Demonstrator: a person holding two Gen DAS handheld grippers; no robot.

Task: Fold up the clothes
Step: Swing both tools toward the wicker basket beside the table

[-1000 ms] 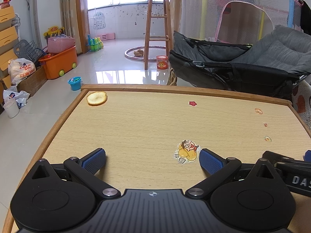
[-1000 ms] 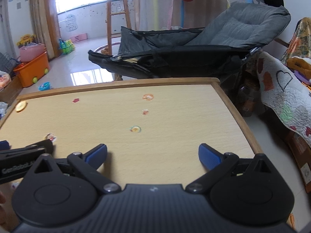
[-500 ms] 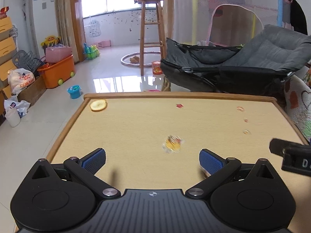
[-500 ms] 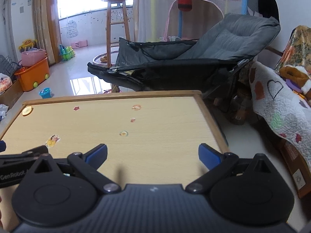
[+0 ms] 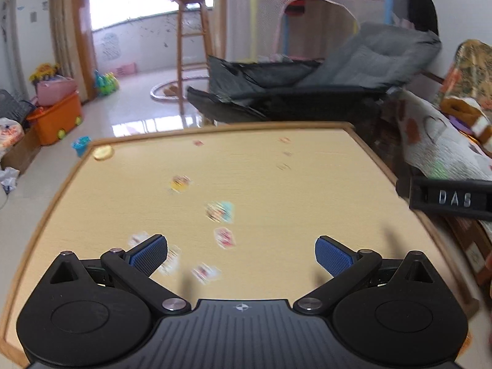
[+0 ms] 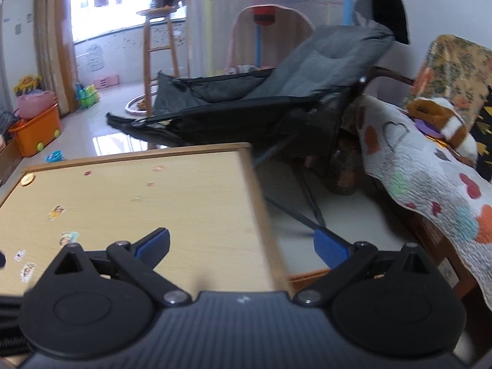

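Both tools are empty right now. The left gripper (image 5: 241, 253) has its two blue pads spread wide over the wooden table (image 5: 307, 190), with nothing between them. The right gripper (image 6: 241, 246) is spread wide too. Its left pad is over the table and its right pad hangs out past the table's edge, above the floor.

There are no clothes on the table. It only has little stickers (image 5: 220, 210) stuck on it and a round yellow thing (image 5: 103, 152) in the far corner at about 10 o'clock. So the clothes to fold are not on the table yet, and I cannot tell for sure where they are.

At about 2 o'clock in the right view, a white quilt with hearts (image 6: 415, 166) is draped over something beside the table. Past the table, at 12 o'clock, sits a grey reclining chair (image 6: 323, 70). The right tool points that way, so I think this step is going to fetch a piece of clothing.

To do it well, keep the pads wide until cloth is between them. Grab one layer near an edge, not a bunched lump. Then bring it to the middle of the table and lay it flat, so both tools can reach its corners.
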